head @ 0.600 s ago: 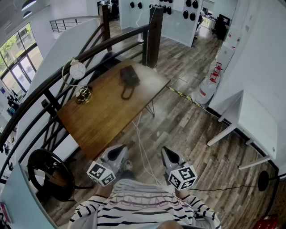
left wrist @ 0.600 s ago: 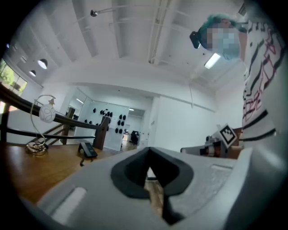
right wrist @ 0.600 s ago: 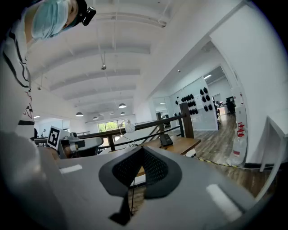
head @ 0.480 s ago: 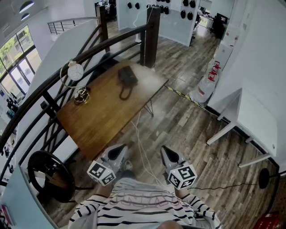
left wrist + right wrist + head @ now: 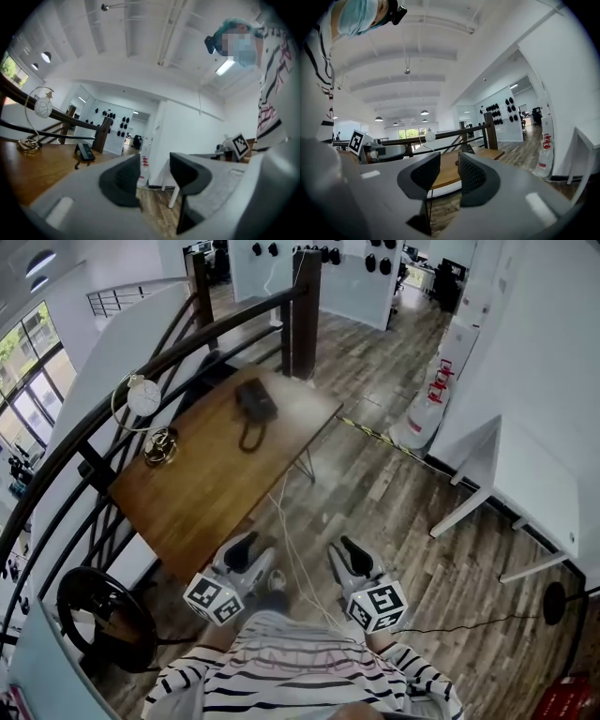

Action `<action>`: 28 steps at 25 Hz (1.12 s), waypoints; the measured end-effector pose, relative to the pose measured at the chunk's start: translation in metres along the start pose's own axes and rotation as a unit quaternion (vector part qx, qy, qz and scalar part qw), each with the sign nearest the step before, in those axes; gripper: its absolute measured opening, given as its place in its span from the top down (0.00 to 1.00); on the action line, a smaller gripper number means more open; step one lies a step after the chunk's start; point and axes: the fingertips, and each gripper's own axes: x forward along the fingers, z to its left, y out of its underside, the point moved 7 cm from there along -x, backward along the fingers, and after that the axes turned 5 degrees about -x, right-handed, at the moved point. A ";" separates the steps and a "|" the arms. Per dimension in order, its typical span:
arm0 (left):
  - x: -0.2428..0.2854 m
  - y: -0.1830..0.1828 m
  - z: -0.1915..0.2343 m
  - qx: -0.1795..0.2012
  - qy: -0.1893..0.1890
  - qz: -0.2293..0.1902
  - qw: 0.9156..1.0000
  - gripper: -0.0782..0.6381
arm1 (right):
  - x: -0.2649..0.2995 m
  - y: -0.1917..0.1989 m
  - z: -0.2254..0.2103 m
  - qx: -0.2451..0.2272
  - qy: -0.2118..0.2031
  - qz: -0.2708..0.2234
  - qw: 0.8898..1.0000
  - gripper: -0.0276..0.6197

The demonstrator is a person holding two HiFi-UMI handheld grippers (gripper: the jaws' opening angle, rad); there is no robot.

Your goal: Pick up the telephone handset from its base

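The black telephone (image 5: 253,401) sits at the far end of the wooden table (image 5: 202,488), its handset lying on the base and a dark cord looping toward me. In the left gripper view the telephone (image 5: 86,151) is small and far off to the left. My left gripper (image 5: 246,544) is held low, close to my body and short of the table's near edge, open with nothing between its jaws. My right gripper (image 5: 349,549) hangs beside it over the floor, also open and empty. The same empty gaps appear on the left gripper (image 5: 154,161) and the right gripper (image 5: 449,161).
A dark railing (image 5: 112,390) runs behind the table. A round white ornament on a wire hoop (image 5: 141,395) and a small brass object (image 5: 159,442) stand at the table's left. A white desk (image 5: 539,488) is at the right, and cables (image 5: 295,554) trail on the wood floor.
The head view has shifted slightly, so the table and telephone now sit a little further left. Both grippers stay low by my body, jaws apart as before.
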 end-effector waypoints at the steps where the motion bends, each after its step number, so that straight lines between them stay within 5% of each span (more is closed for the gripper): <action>1: 0.005 0.001 0.005 0.000 0.001 0.004 1.000 0.62 | 0.005 0.001 -0.003 0.000 0.001 0.001 1.000 0.79; 5: 0.022 0.003 0.031 -0.005 -0.001 0.012 1.000 0.61 | 0.033 0.003 -0.016 0.006 0.003 0.007 1.000 0.67; 28: 0.165 -0.056 0.289 -0.043 -0.041 -0.009 0.998 0.58 | 0.319 -0.038 -0.135 -0.014 -0.026 0.051 0.998 0.65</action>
